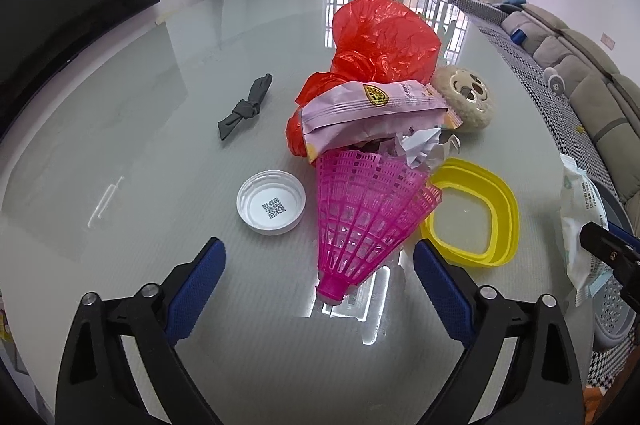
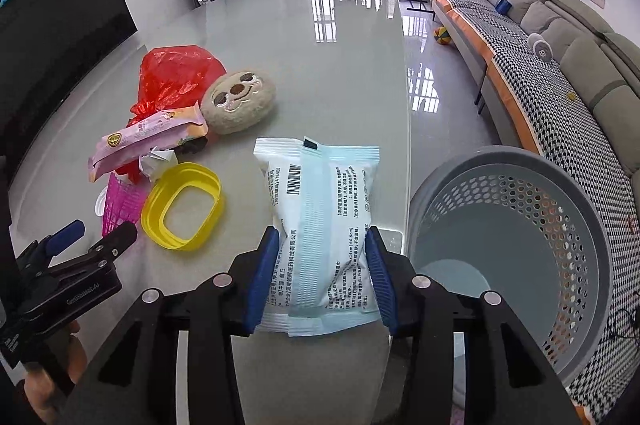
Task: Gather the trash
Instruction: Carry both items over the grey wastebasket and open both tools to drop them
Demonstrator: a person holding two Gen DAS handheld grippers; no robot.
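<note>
Over table edge [image 2: 400, 73], beside grey basket [image 2: 600, 225]: white-blue packet [image 2: 320, 225] clamped between right gripper [image 2: 320, 279] pads, not yet dropped; basket seen empty. Left gripper [image 1: 318, 285] spread wide around pink shuttlecock [image 1: 360, 217], nothing gripped. Wrapper [image 1: 372, 109], red bag [image 1: 380, 37], cap [image 1: 271, 202] uncollected.

Left wrist view: low over table [image 1: 140, 113], facing window — close on pink basket [image 1: 360, 217].
Right wrist view: higher, at table edge, facing window — grey bin [image 2: 520, 225] at right.
Shared: yellow ring [image 1: 472, 213] [image 2: 184, 205], red bag [image 1: 380, 37] [image 2: 176, 73], plush [image 1: 464, 97] [image 2: 238, 101].
</note>
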